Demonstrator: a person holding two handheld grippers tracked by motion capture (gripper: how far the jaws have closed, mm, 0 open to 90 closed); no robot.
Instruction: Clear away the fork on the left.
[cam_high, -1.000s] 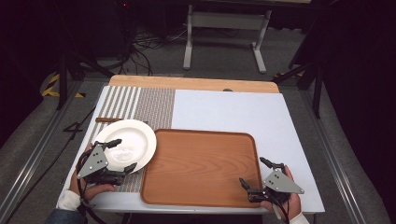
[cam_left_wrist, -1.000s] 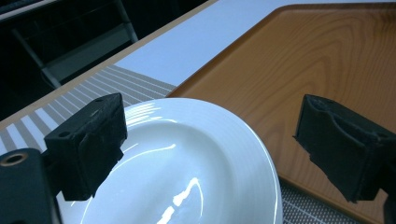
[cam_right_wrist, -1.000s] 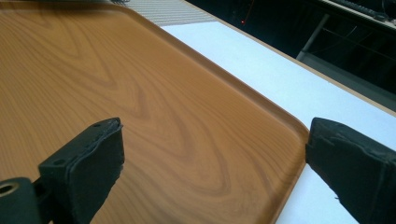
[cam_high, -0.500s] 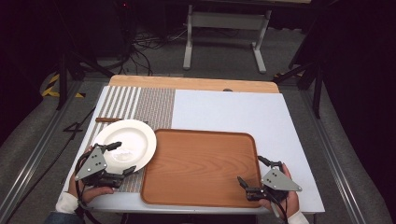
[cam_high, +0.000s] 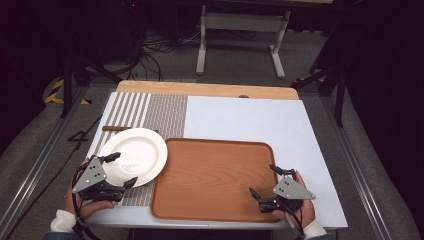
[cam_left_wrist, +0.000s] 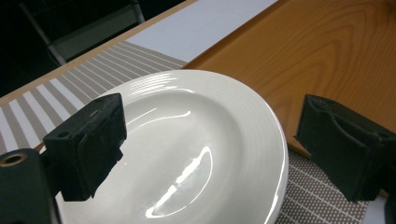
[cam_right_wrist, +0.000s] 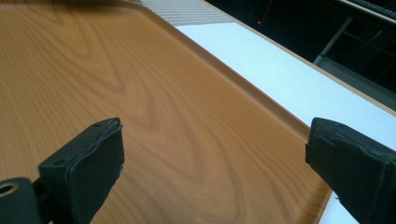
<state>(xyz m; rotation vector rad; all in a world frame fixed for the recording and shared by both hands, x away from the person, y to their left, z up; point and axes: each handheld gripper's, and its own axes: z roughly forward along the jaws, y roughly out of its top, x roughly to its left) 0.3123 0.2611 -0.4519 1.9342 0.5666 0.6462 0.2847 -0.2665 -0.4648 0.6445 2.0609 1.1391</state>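
White tabletop (cam_high: 260, 120), striped placemat (cam_high: 150, 107) at far left, dark room beyond. White plate (cam_high: 131, 156) on the mat, its right rim touching the wooden tray (cam_high: 212, 177). Left gripper (cam_high: 120, 170) spread wide around the plate's near-left edge. Right gripper (cam_high: 262, 181) spread over the tray's near-right corner, holding nothing.

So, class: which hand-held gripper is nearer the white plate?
Left. The left gripper straddles the plate rim, jaws open; the right gripper hovers over the tray's far side.
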